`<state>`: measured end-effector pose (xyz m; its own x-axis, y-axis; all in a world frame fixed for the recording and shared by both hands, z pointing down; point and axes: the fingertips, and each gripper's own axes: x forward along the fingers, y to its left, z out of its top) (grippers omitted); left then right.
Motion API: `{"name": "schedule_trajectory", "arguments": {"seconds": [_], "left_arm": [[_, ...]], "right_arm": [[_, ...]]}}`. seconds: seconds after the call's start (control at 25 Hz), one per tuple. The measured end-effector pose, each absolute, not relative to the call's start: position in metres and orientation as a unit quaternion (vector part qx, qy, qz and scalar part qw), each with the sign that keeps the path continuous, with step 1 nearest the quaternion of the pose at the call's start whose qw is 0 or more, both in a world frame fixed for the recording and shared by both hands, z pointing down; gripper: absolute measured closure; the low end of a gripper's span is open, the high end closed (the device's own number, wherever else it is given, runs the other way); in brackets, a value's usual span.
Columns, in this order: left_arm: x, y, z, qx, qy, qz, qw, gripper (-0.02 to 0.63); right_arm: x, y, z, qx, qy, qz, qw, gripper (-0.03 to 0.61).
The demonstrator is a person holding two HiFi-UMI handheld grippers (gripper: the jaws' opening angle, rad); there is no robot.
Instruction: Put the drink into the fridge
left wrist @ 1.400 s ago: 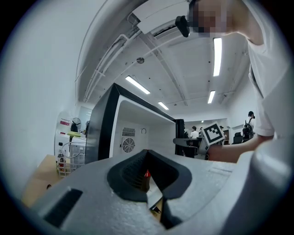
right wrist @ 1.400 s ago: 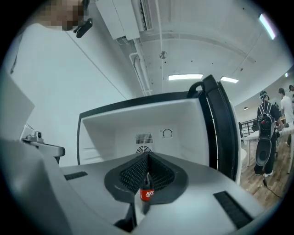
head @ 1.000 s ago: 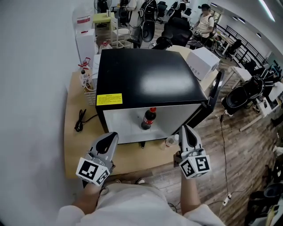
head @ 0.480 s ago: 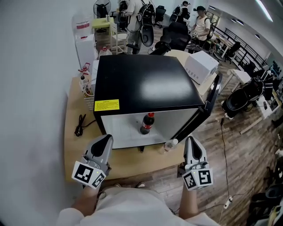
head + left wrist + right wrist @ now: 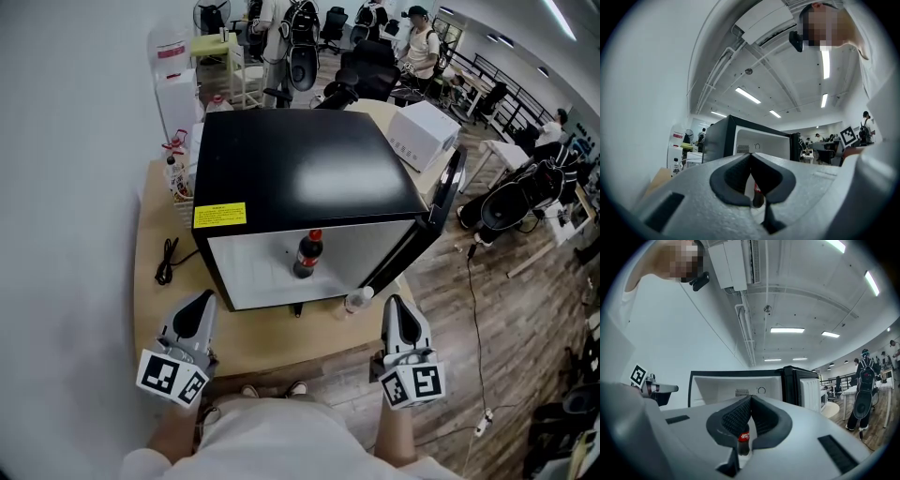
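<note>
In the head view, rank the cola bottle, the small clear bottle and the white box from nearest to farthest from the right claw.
1. Small clear bottle, on the table just left of the right claw.
2. Cola bottle, upright inside the open fridge.
3. White box, behind the fridge.

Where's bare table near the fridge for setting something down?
Bare: the table strip before the fridge, left of the clear bottle, and the fridge floor left of the cola bottle. Crowded: the cable and basket at the fridge's left.
</note>
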<state>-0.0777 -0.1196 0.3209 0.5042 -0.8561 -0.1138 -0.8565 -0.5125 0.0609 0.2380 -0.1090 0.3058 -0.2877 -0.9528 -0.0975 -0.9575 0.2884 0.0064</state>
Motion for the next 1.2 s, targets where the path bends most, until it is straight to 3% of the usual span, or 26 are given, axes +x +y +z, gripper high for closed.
{"name": "schedule_trajectory", "arguments": {"seconds": [1.2], "left_arm": [[-0.071,-0.098,0.352,-0.870,0.490,0.039,-0.026,0.600]], "right_arm": [[0.220,-0.088,0.325,-0.578,0.816,0.025,0.018,0.577]]}}
